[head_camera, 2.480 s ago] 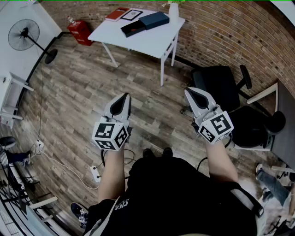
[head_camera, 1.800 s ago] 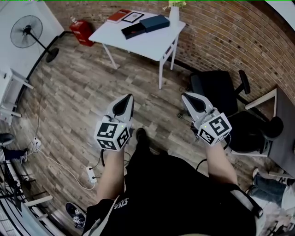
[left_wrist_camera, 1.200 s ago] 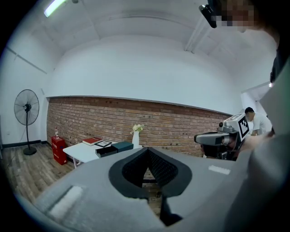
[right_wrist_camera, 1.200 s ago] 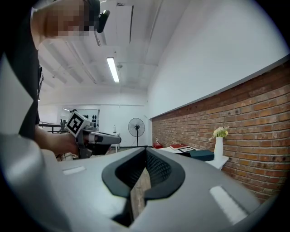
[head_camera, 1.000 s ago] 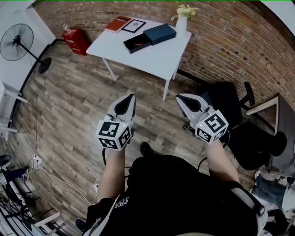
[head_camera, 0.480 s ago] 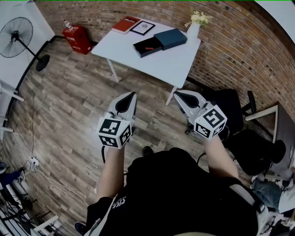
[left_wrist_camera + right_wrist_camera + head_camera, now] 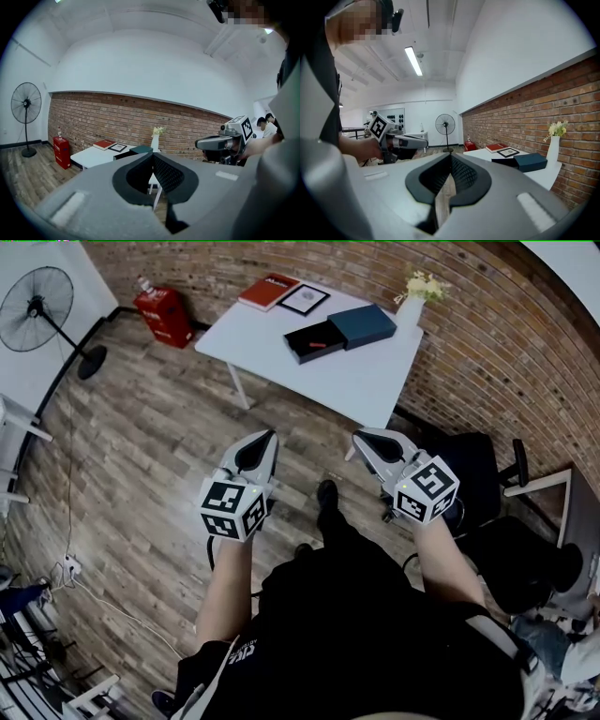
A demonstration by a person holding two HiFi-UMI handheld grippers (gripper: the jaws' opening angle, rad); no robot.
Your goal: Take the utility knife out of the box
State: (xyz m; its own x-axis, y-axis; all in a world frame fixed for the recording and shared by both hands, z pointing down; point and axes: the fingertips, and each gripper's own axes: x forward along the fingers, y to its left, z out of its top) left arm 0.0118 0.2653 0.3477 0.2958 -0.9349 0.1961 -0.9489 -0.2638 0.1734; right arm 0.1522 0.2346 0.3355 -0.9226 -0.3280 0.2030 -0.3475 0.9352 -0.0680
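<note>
Far ahead in the head view stands a white table point(image 7: 352, 381). On it lies a black open box tray point(image 7: 313, 341) with a small red utility knife point(image 7: 317, 332) inside, and a dark blue lid point(image 7: 363, 324) lies against the tray's right end. My left gripper point(image 7: 266, 434) and right gripper point(image 7: 357, 437) are held out side by side over the wooden floor, well short of the table. Both are shut, with nothing between the jaws. The right gripper view shows the blue lid point(image 7: 529, 161) and the tray point(image 7: 503, 162) ahead to the right.
A red book point(image 7: 273, 291), a picture frame point(image 7: 305, 300) and a vase of flowers point(image 7: 413, 304) share the table. A brick wall runs behind it. A black office chair point(image 7: 478, 470) stands to the right, with a floor fan point(image 7: 36, 306) and a red box point(image 7: 164, 312) at far left.
The table with the box has come nearer and slid down and to the right in the head view as the person walks toward it. Both grippers stay shut and side by side.
</note>
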